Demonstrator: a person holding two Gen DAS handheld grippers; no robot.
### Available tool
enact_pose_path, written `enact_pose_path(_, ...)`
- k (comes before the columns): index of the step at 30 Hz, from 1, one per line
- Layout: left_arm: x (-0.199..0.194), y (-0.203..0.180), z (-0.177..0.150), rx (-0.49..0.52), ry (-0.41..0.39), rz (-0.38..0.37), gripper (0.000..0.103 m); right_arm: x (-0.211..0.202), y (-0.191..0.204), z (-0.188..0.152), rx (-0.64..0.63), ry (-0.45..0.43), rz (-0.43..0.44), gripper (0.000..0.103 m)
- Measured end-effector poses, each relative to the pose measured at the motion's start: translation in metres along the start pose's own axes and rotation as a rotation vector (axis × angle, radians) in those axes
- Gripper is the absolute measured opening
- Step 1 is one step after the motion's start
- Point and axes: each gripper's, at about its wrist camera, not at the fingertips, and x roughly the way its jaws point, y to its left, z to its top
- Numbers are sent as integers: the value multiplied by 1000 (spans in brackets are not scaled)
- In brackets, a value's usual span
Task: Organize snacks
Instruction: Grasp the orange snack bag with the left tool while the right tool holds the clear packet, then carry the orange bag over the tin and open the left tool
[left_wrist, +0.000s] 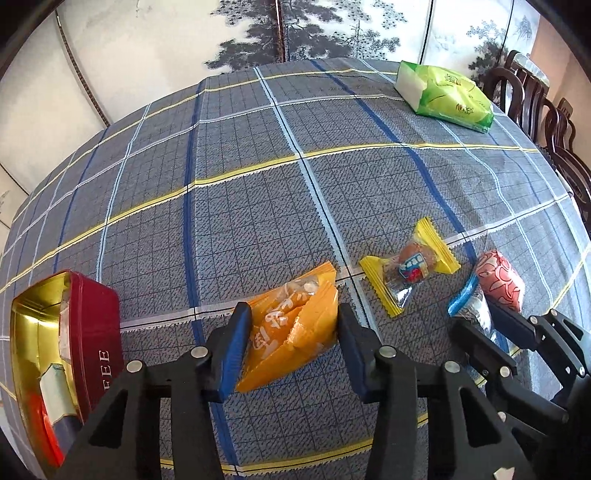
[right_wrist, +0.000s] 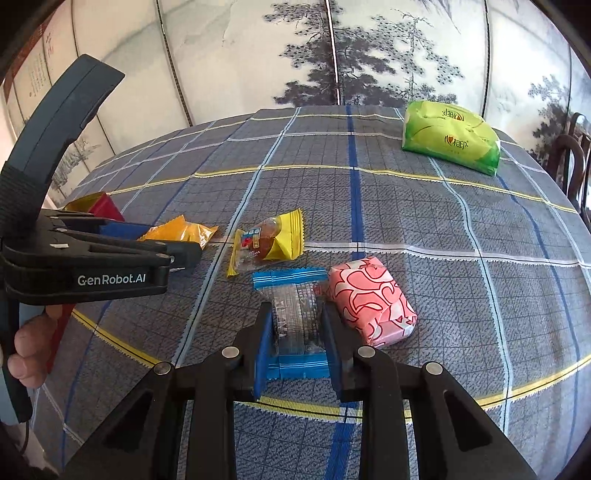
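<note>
Nearest the left lens, the left hand-held gripper (left_wrist: 291, 341) is closed onto an orange packet (left_wrist: 291, 332) lying on the bench (left_wrist: 258, 177), its pads pressed against both sides. Beside it, the right hand-held gripper (right_wrist: 297, 350) is clamped on a blue-ended clear packet (right_wrist: 295, 314), with a pink packet (right_wrist: 371, 304) touching its far jaw. Both grasps look set, so the pick-up step seems in hand. Next, each snack likely needs lifting across to the red tin (left_wrist: 55, 354) at left, already part filled.
</note>
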Motion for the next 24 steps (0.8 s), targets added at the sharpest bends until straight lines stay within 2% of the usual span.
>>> enact_pose_path(6, -8, 5, -13, -16, 11, 6, 36, 0, 2, 0, -15, 2, -17, 27)
enact_pose_path(13, -27, 14, -34, -36, 28, -11, 35, 1, 7, 0, -52, 6, -62, 28)
enact_pose_path(24, -73, 23, -52, -48, -16, -70, 34, 2, 14, -1, -87, 11, -98, 29)
